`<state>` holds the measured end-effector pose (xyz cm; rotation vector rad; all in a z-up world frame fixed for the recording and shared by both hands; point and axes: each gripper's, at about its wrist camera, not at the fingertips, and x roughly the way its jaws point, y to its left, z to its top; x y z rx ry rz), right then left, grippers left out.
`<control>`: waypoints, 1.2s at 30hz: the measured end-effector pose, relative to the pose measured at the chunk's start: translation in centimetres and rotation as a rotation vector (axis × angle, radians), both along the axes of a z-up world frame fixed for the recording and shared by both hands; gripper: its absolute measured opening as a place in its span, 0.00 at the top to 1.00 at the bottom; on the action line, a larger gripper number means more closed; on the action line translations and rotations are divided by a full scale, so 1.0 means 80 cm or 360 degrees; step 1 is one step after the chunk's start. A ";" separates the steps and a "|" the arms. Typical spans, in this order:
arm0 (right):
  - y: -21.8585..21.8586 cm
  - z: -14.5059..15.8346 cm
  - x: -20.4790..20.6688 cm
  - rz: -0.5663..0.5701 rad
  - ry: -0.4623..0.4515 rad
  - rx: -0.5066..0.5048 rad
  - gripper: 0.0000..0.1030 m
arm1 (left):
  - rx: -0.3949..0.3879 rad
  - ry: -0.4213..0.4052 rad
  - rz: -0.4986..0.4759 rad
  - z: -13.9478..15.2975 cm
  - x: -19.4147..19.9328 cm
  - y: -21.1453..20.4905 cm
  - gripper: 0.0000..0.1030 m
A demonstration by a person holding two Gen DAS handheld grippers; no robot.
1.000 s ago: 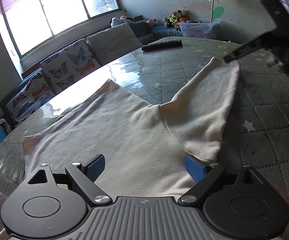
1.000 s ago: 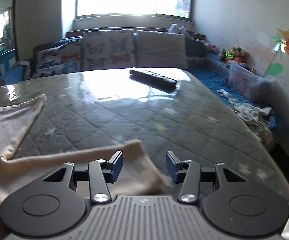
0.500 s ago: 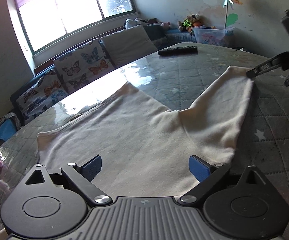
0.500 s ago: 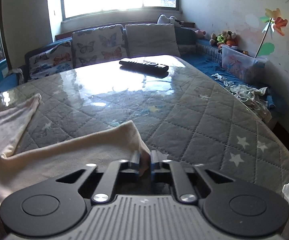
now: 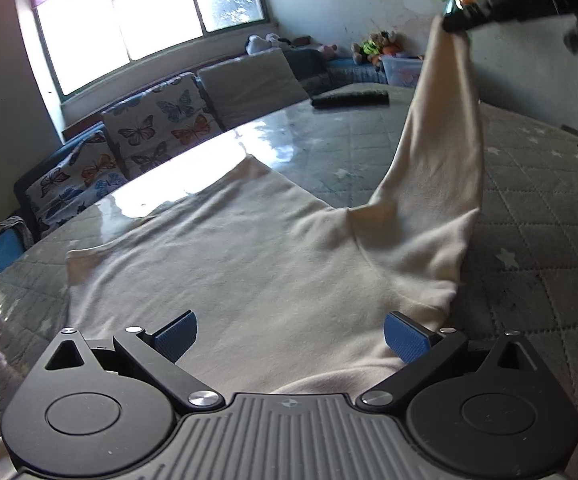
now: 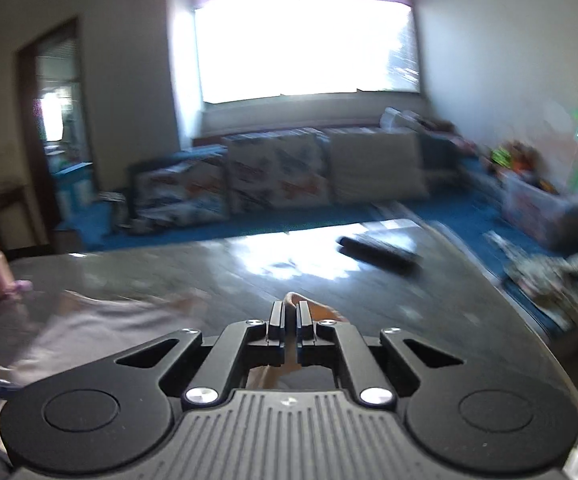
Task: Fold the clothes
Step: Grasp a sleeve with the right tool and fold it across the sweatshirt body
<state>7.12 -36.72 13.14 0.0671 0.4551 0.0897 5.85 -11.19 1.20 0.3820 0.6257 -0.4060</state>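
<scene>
Left wrist view: our right tongs (image 5: 455, 24) pinch the shirt (image 5: 229, 264) sleeve (image 5: 441, 128) aloft; left tongs (image 5: 289, 338) gape empty. Folding has barely begun.

Your right gripper (image 6: 290, 312) has clamped onto the sleeve end (image 6: 295, 300) that lay between its open jaws and raised it off the bed. Your left gripper (image 5: 291, 334) has just been opening wider, nothing pinched, shirt body (image 5: 229, 260) below it.
</scene>
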 end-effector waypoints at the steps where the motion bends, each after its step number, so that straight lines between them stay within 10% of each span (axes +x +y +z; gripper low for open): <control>1: 0.015 0.009 0.001 0.0059 -0.0018 -0.0008 0.96 | -0.0010 -0.0010 0.0018 0.003 -0.002 0.007 0.01; 8: 0.128 0.041 0.003 0.0458 -0.0081 -0.0050 0.96 | -0.0051 -0.0052 0.0227 0.012 -0.012 0.076 0.01; 19: 0.274 -0.008 0.010 0.0874 0.0095 -0.0094 0.90 | -0.0124 -0.0030 0.0452 0.006 -0.024 0.146 0.02; 36: 0.200 -0.106 0.003 0.0742 0.0511 -0.0303 0.85 | -0.0164 0.0003 0.0425 0.008 -0.026 0.139 0.22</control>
